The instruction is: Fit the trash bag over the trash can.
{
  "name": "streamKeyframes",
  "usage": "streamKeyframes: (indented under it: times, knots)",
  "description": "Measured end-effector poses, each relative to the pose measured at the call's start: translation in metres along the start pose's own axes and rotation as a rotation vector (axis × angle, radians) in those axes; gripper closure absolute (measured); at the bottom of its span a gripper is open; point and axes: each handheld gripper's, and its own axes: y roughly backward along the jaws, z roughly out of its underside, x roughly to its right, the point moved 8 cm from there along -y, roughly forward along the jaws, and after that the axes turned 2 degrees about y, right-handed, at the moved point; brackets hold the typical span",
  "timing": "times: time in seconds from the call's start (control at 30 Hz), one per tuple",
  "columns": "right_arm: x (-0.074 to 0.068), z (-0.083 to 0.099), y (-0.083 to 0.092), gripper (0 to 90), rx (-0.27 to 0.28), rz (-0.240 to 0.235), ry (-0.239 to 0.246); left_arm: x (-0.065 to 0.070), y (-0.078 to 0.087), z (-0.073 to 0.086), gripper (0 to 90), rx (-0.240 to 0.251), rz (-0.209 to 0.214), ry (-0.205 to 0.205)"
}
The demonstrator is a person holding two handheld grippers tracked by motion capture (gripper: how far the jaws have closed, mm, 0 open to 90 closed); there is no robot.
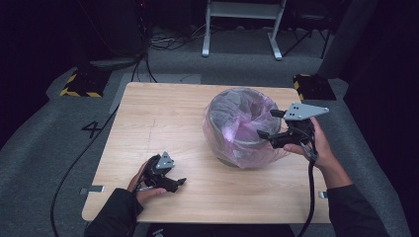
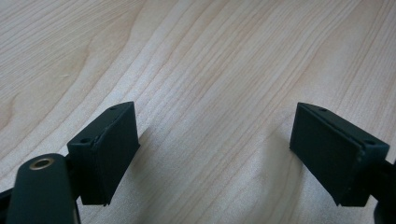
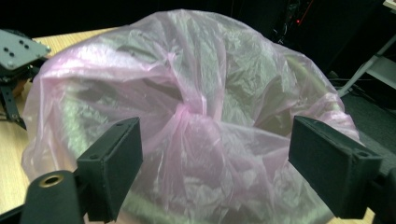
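1. The bowl [image 1: 232, 126], wrapped in a pink plastic bag [image 1: 247, 143], stands on the wooden surface [image 1: 163, 113], toward its right half and nearer the far edge than the near one.
2. The bag is drawn over the bowl's mouth and gathered into a twisted knot [image 3: 187, 112] on the side facing my right tool.
3. My right tool [image 1: 269, 127] is just beside the bowl on its right, jaws spread wide, pointing at the bag. In the right gripper view the knot sits between the two jaws, and I cannot tell whether either pad touches the plastic.
4. My left tool [image 1: 182, 181] is well apart from the bowl, down to its left by the near edge, resting low over the bare wood with jaws spread and nothing between them.
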Motion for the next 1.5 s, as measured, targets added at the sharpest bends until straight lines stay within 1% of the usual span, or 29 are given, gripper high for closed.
streamKeyframes:
  times: [0.2, 0.33, 0.47, 0.63, 0.87, 1.0, 1.27, 1.3, 1.5]
  knots:
    - [-0.004, 0.007, 0.004, 18.0, -0.009, 0.014, 0.014, 0.0, 0.0, 0.0, 15.0, 0.0, 0.0, 0.0]
    - [-0.005, 0.009, 0.009, 18.0, 0.006, 0.026, 0.01, 0.0, 0.0, 0.0, 15.0, -0.001, 0.0, 0.001]
    - [-0.007, 0.012, 0.015, 17.8, 0.014, 0.019, 0.009, 0.0, 0.0, 0.0, 15.0, 0.0, 0.0, 0.0]
    - [-0.011, 0.02, 0.02, 17.3, -0.002, 0.014, 0.013, 0.0, 0.0, 0.0, 15.0, 0.0, 0.0, 0.0]
    - [-0.013, 0.035, 0.023, 17.0, -0.026, 0.05, 0.026, 0.0, 0.0, 0.0, 15.0, 0.0, 0.0, 0.0]
    - [-0.015, 0.044, 0.022, 17.1, -0.045, 0.052, 0.033, 0.0, 0.0, 0.0, 15.0, 0.0, 0.0, 0.0]
    - [-0.018, 0.06, 0.023, 16.9, -0.059, 0.053, 0.019, 0.0, 0.0, 0.0, 15.0, 0.0, 0.0, 0.0]
    - [-0.019, 0.062, 0.023, 16.9, -0.059, 0.047, 0.012, 0.0, 0.0, 0.0, 15.0, 0.0, 0.0, 0.0]
    - [-0.023, 0.075, 0.023, 17.0, -0.077, 0.051, 0.014, 0.0, 0.0, 0.0, 15.0, 0.0, 0.0, 0.0]
